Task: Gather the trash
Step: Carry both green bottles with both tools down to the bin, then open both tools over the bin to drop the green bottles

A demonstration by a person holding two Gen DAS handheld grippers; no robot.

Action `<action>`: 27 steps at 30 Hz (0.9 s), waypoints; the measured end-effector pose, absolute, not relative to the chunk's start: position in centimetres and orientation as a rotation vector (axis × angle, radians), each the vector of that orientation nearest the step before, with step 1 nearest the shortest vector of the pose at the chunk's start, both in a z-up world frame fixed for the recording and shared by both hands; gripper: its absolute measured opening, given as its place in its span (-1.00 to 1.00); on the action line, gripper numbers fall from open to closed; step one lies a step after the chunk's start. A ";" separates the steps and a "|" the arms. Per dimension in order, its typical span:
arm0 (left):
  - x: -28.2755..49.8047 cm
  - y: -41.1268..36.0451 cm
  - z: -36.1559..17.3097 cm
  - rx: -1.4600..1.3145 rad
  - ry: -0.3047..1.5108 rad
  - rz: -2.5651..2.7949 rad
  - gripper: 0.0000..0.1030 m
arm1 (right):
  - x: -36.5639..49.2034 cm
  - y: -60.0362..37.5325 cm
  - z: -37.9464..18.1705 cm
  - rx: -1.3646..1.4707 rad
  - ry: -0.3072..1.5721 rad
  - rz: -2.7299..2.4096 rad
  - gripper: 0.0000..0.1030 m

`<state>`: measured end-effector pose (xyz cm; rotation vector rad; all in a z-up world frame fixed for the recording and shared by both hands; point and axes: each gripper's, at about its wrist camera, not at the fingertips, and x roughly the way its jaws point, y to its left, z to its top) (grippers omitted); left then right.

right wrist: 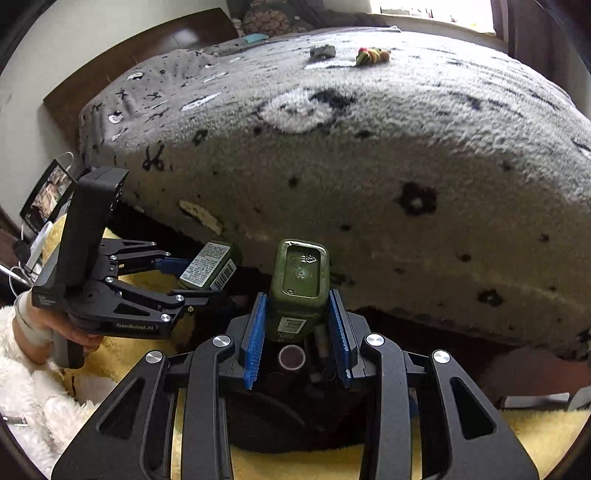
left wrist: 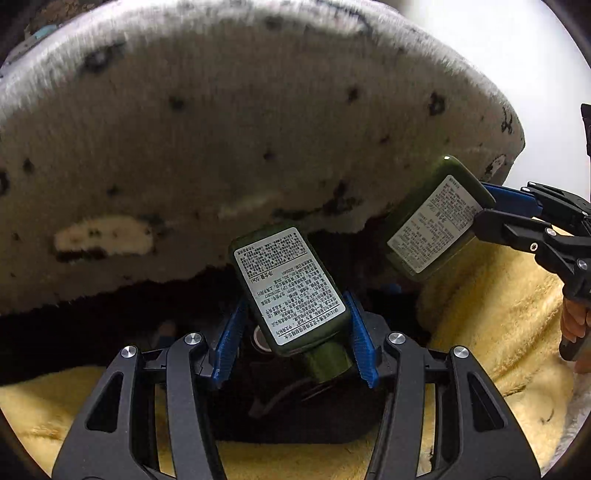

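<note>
A: While both tongs hang over the dark bin (right wrist: 295, 417), what's gripped?
B: Left tongs (left wrist: 295, 328) clamp a green bottle (left wrist: 291, 288); right tongs (right wrist: 297, 332) clamp another (right wrist: 299, 288). Bin contents: small round items, unclear.

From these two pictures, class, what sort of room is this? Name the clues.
Most likely a bedroom: a bed with a grey fleece blanket, a brown headboard against the wall, and a window beyond.

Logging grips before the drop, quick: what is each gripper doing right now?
Left gripper: shut on a green bottle.
Right gripper: shut on a second green bottle.
</note>
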<state>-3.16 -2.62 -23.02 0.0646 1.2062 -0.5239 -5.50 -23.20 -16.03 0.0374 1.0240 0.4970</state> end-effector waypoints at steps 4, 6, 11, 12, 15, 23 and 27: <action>-3.0 -3.0 -25.9 0.051 1.289 -0.532 -0.02 | -5.3 -22.4 -18.5 0.042 1.087 0.480 -0.34; -2.8 -3.2 -27.1 0.053 1.323 -0.527 -0.02 | -5.0 -22.1 -19.6 0.044 1.116 0.467 -0.34; -2.7 -3.6 -29.3 0.052 1.376 -0.511 -0.02 | -4.5 -21.8 -21.9 0.042 1.171 0.423 -0.34; -2.8 -3.6 -29.6 0.053 1.381 -0.510 -0.02 | -4.4 -21.7 -22.4 0.047 1.182 0.417 -0.34; -2.7 -3.7 -30.0 0.058 1.390 -0.510 -0.02 | -4.2 -21.6 -23.3 0.066 1.199 0.416 -0.34; -2.6 -4.7 -30.6 0.067 1.396 -0.497 -0.01 | -4.0 -21.0 -24.0 0.083 1.216 0.423 -0.29; -2.6 -4.8 -30.8 0.067 1.395 -0.486 0.25 | -3.8 -21.3 -24.0 0.097 1.217 0.405 -0.14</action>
